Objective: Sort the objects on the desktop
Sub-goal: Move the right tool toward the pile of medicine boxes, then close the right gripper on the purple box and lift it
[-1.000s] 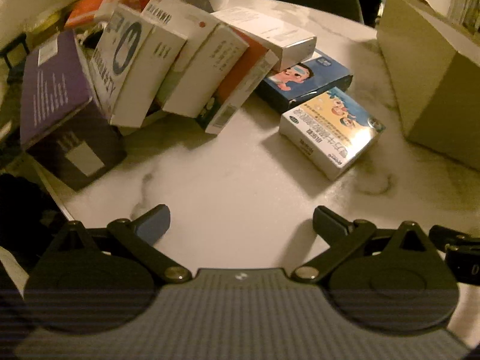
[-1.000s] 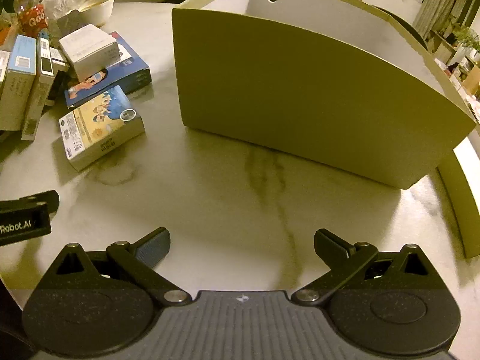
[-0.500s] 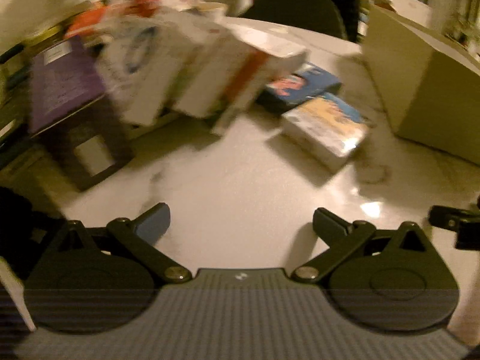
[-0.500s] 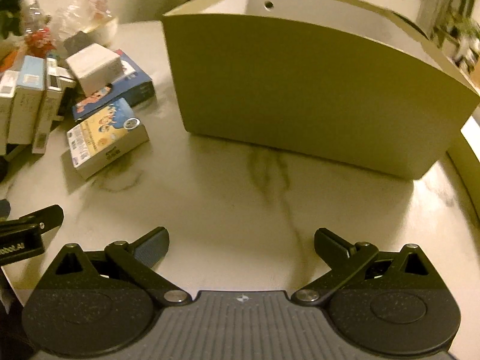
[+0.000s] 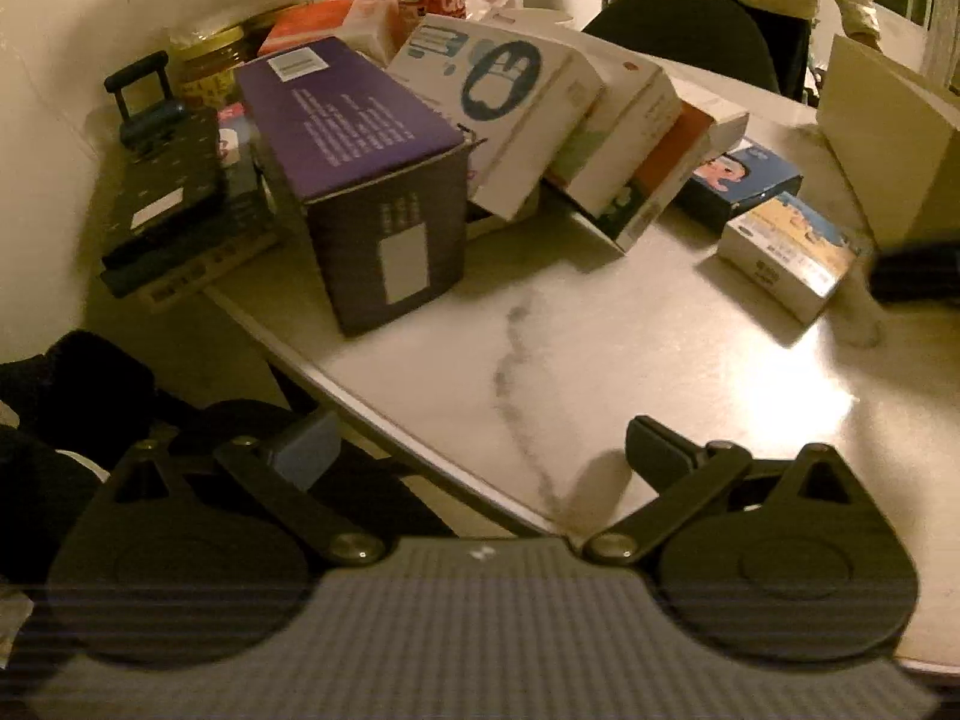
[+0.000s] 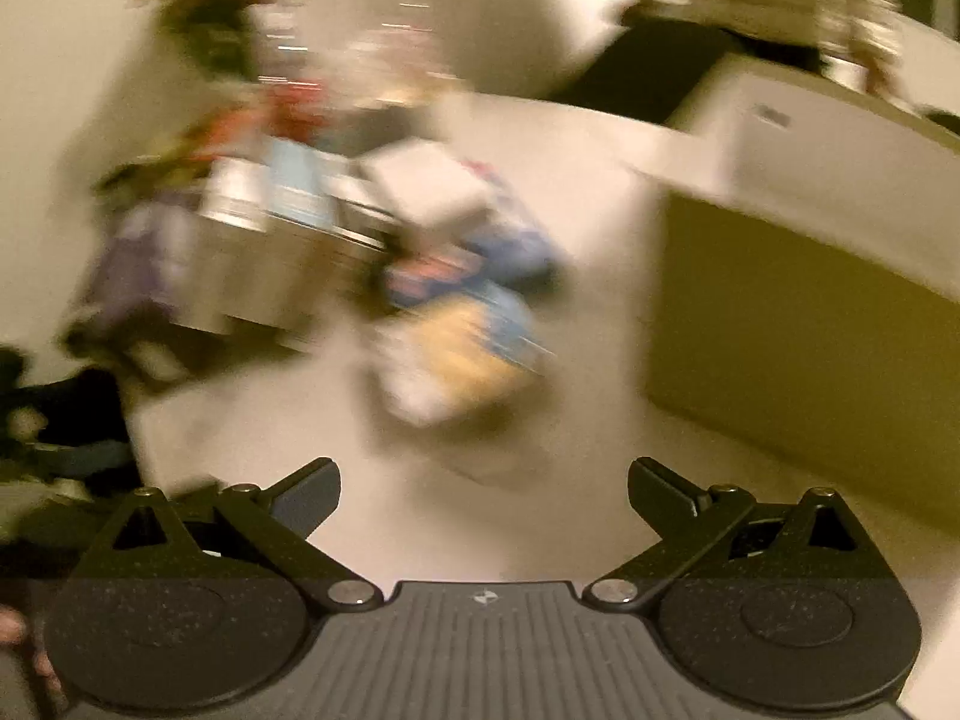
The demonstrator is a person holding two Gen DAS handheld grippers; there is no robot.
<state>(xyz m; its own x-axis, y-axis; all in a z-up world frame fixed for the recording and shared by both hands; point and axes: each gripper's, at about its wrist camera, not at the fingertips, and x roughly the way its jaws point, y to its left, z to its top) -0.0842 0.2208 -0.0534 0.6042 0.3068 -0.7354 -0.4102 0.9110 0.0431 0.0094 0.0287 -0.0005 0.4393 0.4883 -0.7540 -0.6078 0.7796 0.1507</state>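
Left wrist: left hand-held gripper (image 5: pixel 480 444) gapes, empty, over table edge (image 5: pixel 384 444).

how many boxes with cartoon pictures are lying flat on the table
2: a dark blue box beside the leaning row, and a yellow-and-blue box just in front of it. Others may hide behind the leaning boxes.
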